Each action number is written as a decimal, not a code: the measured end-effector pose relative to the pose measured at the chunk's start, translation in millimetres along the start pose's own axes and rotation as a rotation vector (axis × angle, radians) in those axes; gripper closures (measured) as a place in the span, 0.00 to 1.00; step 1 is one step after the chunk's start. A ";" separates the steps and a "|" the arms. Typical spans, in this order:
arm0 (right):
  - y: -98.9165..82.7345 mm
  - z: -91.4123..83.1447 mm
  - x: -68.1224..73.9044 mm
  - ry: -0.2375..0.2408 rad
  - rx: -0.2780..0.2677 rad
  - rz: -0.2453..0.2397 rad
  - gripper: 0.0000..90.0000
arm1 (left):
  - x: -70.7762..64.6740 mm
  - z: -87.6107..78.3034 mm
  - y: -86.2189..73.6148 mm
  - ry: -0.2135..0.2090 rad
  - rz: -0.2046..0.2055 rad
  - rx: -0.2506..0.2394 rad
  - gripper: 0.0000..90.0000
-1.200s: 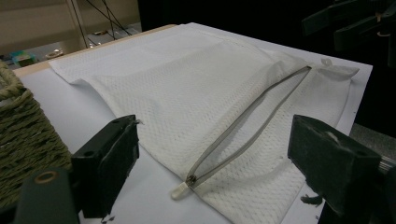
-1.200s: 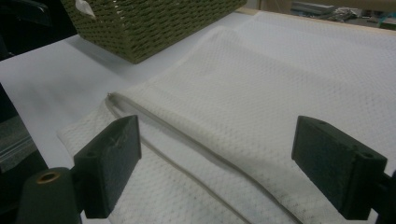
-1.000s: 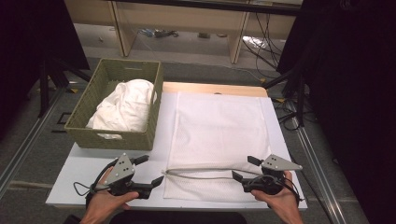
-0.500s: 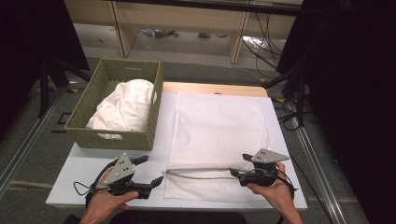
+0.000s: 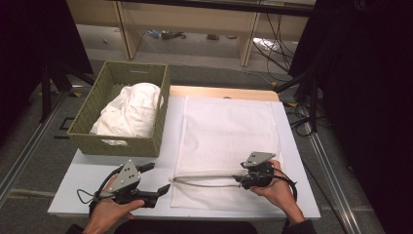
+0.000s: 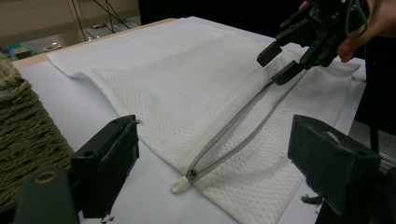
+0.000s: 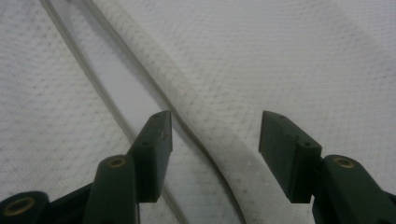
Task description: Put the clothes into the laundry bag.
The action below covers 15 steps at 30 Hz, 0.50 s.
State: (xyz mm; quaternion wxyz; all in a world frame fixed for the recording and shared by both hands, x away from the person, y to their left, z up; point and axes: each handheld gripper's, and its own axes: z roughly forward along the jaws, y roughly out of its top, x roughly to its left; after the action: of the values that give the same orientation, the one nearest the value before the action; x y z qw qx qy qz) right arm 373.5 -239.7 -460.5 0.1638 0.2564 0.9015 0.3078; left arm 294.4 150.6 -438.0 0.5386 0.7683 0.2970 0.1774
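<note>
A white mesh bag (image 5: 229, 131) lies flat on the white table (image 5: 87, 173), its zipper (image 5: 204, 180) gaping open along the near edge. My left gripper (image 5: 158, 178) rests open at the zipper's left end, and the zipper pull (image 6: 184, 182) lies on the table between its jaws (image 6: 222, 163). My right gripper (image 5: 237, 181) sits low over the zipper's right end. Its jaws have just been closing and stand part open (image 7: 215, 140) astride the zipper's edge (image 7: 154, 88), with the pads not pressing on it. From the left gripper view, the right gripper (image 6: 276, 64) hovers at the far end.
A green woven basket (image 5: 83, 141) holding white cloth (image 5: 131, 109) stands at the table's back left. A wooden strip (image 5: 219, 91) runs along the far edge. Cables and black stands crowd the floor on the right.
My right gripper has moved left and down onto the bag at the zipper's right end, and its jaws have narrowed. The left gripper has stayed put.
</note>
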 end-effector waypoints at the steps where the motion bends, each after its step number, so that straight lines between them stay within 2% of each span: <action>1: 0.2 2.5 0.2 0.002 0.020 -0.008 0.52 | -0.1 0.2 -0.1 -0.002 -0.001 0.000 0.18; 2: 0.4 5.3 -0.5 0.003 0.031 -0.029 0.53 | -0.2 0.2 -0.1 -0.003 -0.001 0.000 0.18; 3: 0.6 6.9 0.4 0.005 0.049 -0.004 0.54 | -0.2 0.1 0.0 -0.003 -0.001 0.000 0.18; 4: 1.0 8.8 -0.8 0.006 0.057 -0.014 0.54 | -0.2 0.1 0.0 -0.003 -0.002 0.000 0.18; 7: 2.5 12.8 -2.7 -0.001 0.093 0.017 0.62 | 0.7 0.7 -0.3 -0.007 0.001 -0.001 0.18; 8: 2.9 14.6 -5.9 -0.008 0.094 -0.026 0.66 | 1.1 1.4 -0.5 -0.012 0.000 -0.005 0.18; 10: 3.9 15.8 -6.8 -0.018 0.119 -0.006 0.76 | 1.1 0.8 -0.3 -0.003 0.005 0.003 0.18; 12: 6.4 16.8 -12.5 -0.013 0.143 -0.054 0.82 | 1.2 1.2 -0.4 -0.007 0.003 -0.003 0.18; 14: 8.0 17.8 -15.1 -0.012 0.140 -0.066 0.87 | 0.8 0.3 -0.2 -0.003 0.004 0.002 0.18; 15: 8.9 17.3 -14.8 -0.022 0.139 -0.054 0.89 | 0.5 0.2 -0.4 -0.001 -0.004 0.001 0.18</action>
State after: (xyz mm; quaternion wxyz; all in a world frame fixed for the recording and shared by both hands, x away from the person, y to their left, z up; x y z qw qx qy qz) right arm 396.6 -233.9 -465.8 0.1639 0.2461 0.9255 0.2368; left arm 294.8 150.8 -438.5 0.5386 0.7681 0.2982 0.1760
